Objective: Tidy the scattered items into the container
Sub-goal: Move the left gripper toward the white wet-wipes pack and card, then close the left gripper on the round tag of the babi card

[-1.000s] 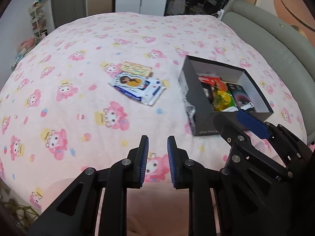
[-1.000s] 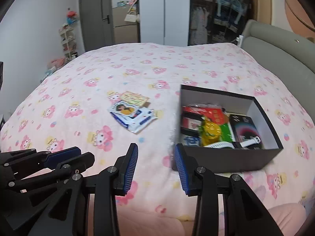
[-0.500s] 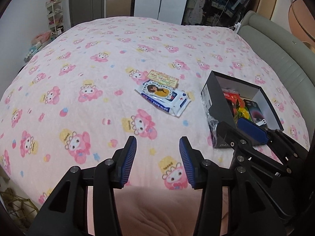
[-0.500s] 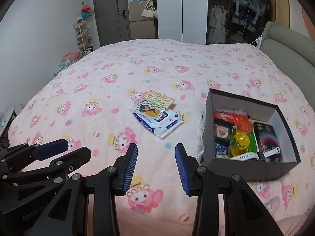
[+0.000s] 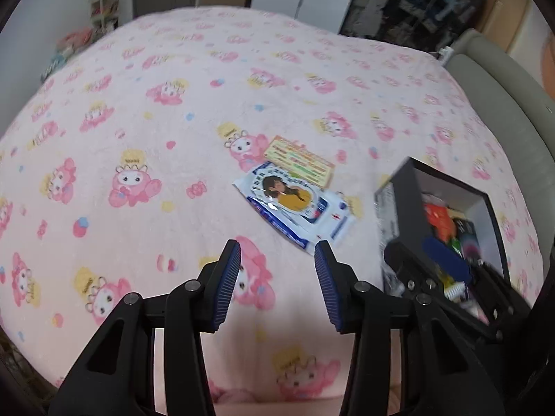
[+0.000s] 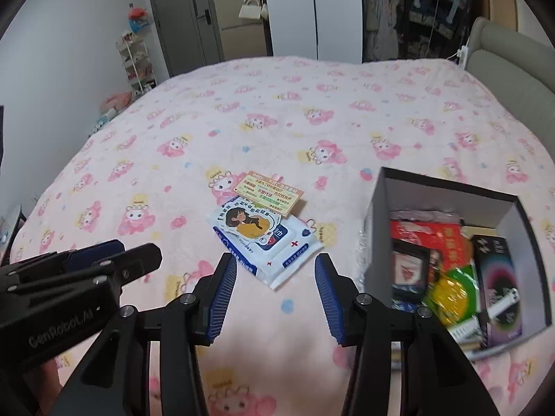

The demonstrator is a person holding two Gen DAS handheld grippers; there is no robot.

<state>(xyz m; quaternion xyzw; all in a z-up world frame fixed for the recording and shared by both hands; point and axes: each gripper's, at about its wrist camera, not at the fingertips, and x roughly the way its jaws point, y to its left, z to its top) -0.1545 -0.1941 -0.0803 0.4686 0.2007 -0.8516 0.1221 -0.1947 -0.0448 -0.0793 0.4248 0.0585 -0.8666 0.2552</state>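
My right hand-held gripper (image 6: 274, 280) and left hand-held gripper (image 5: 275, 270) both gape wide, holding nothing. The wipes pack (image 6: 263, 239) lies on the bed (image 6: 173, 131) beside the box (image 6: 378, 242), a card (image 6: 269, 192) overlapping its far edge. It looks soft, light and slippery, so I'd pinch its near edge.

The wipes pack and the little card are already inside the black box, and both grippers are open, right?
Not quite. The wipes pack and card lie on the bed, left of the black box, as the right wrist view shows. Both the left gripper and right gripper are open.
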